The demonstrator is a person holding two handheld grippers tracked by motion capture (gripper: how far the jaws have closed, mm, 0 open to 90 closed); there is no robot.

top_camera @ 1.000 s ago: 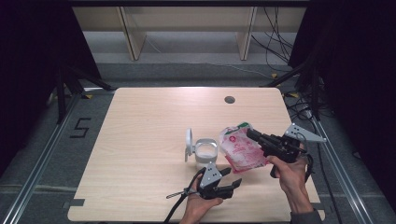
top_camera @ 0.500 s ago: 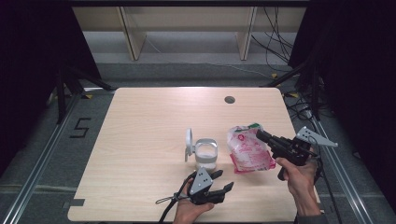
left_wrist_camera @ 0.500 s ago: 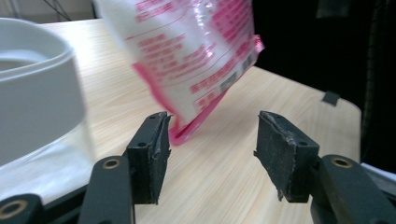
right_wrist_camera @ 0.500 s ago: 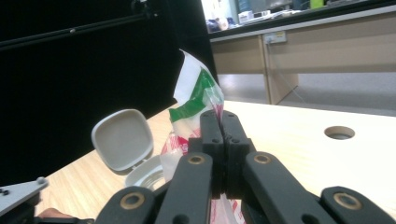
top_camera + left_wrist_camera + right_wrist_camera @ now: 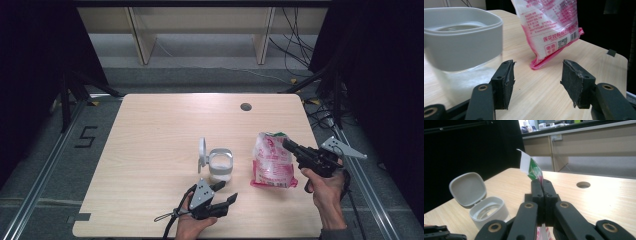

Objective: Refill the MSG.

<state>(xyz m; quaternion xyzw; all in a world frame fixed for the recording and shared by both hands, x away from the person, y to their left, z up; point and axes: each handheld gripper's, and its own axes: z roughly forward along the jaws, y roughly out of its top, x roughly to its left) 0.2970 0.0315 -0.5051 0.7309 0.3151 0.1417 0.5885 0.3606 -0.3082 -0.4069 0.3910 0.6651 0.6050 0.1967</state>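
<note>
A pink and white plastic bag (image 5: 272, 161) stands on the wooden table (image 5: 150, 130), held up at its top edge. My right gripper (image 5: 287, 145) is shut on that edge; in the right gripper view its jaws (image 5: 541, 186) pinch the bag's green and white top (image 5: 530, 168). A clear tub (image 5: 220, 166) with a grey rim sits left of the bag, its hinged lid (image 5: 202, 152) flipped open. My left gripper (image 5: 225, 194) hovers near the front edge, just in front of the tub, open and empty. Its view (image 5: 536, 80) shows the tub (image 5: 461, 47) close at left and the bag (image 5: 551, 27) beyond.
A round cable hole (image 5: 245, 106) sits in the table's far right part. Wooden shelving and cables lie on the floor beyond the far edge. Metal rails run along both sides of the table.
My right gripper has moved to the right with the bag, drawing it away from the tub. My left gripper has slid a little left along the front edge.
</note>
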